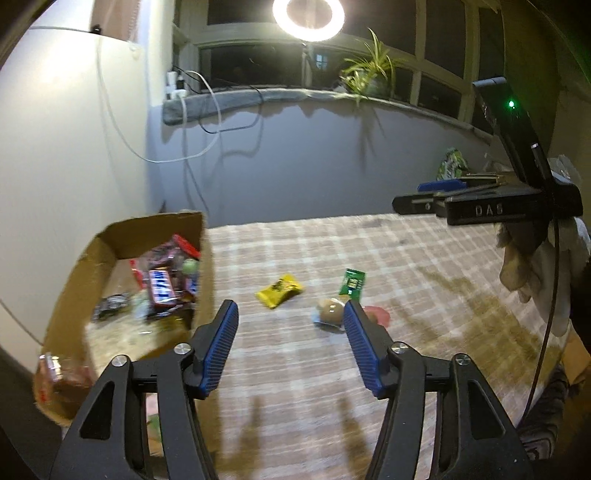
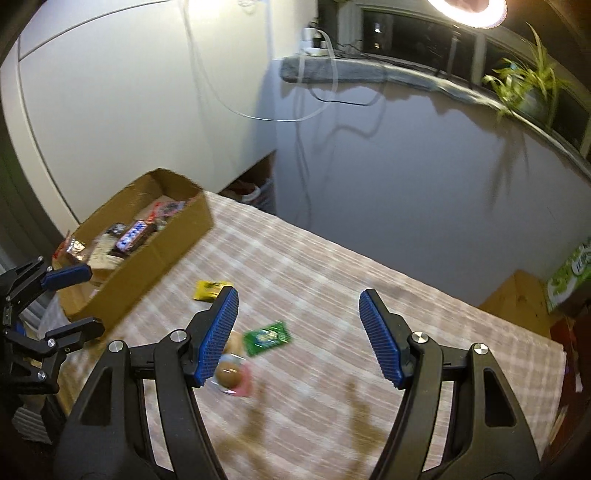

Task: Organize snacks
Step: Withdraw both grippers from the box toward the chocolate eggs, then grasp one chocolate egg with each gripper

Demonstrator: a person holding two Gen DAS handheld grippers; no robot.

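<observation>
A cardboard box (image 1: 207,258) (image 2: 173,247) with several wrapped snacks stands at the table's left side. On the checked cloth lie a yellow packet (image 1: 279,290) (image 2: 208,290), a green packet (image 1: 352,282) (image 2: 266,336) and a round brown sweet in clear wrap (image 1: 330,311) (image 2: 229,374) on something pink. My left gripper (image 1: 290,314) is open and empty, above the cloth just short of these snacks. My right gripper (image 2: 299,301) is open and empty, above them; it shows at the right in the left wrist view (image 1: 413,197).
A grey wall and a window ledge with a potted plant (image 1: 369,74) and cables lie beyond the table. A green bag (image 1: 452,164) and a wooden surface (image 2: 517,299) are at the far right. A ring light (image 1: 308,16) shines above.
</observation>
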